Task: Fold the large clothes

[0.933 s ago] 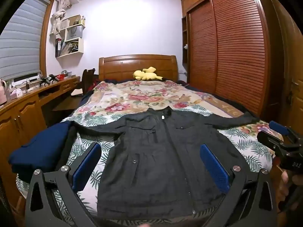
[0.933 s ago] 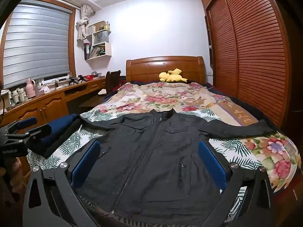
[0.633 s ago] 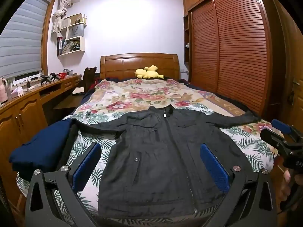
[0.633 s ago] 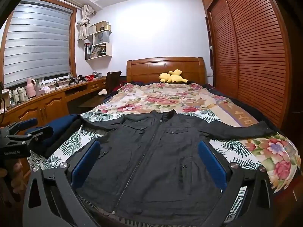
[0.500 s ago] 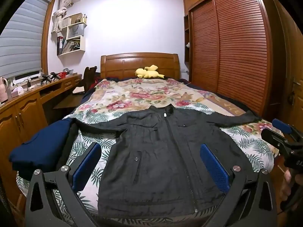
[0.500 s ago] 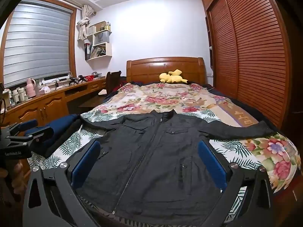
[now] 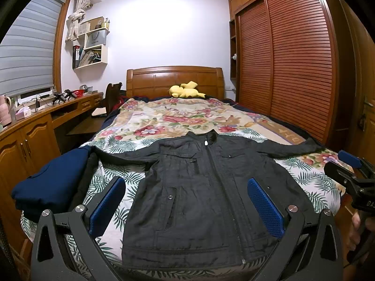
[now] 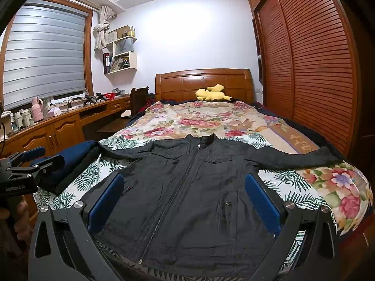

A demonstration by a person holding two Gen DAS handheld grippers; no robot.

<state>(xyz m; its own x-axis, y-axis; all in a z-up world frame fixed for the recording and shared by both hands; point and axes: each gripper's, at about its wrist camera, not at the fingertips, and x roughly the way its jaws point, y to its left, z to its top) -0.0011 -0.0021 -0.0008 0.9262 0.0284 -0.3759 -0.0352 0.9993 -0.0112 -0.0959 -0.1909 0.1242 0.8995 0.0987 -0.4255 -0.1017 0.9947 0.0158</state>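
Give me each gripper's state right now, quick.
Left gripper: open, holding nothing, above the jacket.
Right gripper: open, holding nothing, above the jacket.

jacket (image 7: 199,187): black | bedspread (image 7: 178,117): floral, leaf print | folded garment (image 7: 51,182): navy | plush toy (image 7: 185,90): yellow

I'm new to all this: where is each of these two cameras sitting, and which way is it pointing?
Left wrist: rides on the left gripper at the foot of the bed, facing the headboard over the jacket; its own open blue-padded fingers show below, and the right gripper with some of a hand at the right edge.
Right wrist: rides on the right gripper, same direction, further right; its own open fingers show, and the left gripper at the left edge.
Shared: jacket, bed, headboard, yellow plush, navy pile.
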